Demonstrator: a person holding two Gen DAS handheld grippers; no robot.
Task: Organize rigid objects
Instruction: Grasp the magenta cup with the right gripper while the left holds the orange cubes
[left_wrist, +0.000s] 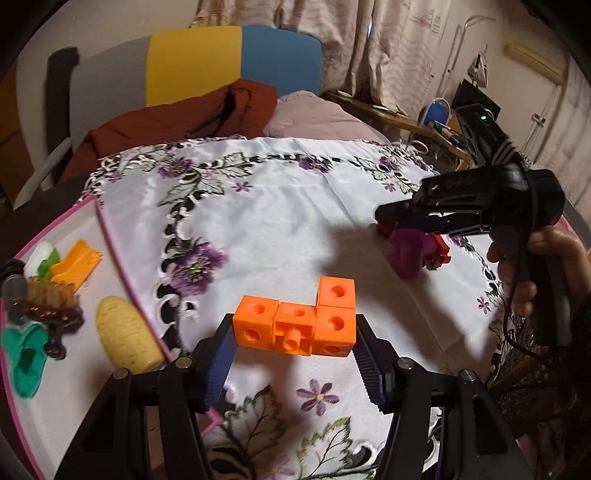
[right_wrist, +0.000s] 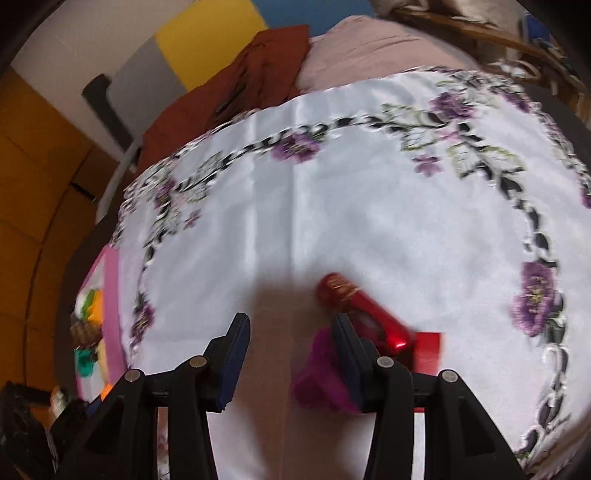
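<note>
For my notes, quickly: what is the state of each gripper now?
Left gripper: closed on the orange blocks.
Right gripper: open, holding nothing.

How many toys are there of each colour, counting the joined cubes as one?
Orange: 2, cube cluster, wedge piece
Yellow: 1, ridged oval
Green: 1, teal piece
Brown: 1, brush-like piece
Purple: 1, toy
Red: 2, tube, block
Total: 8
</note>
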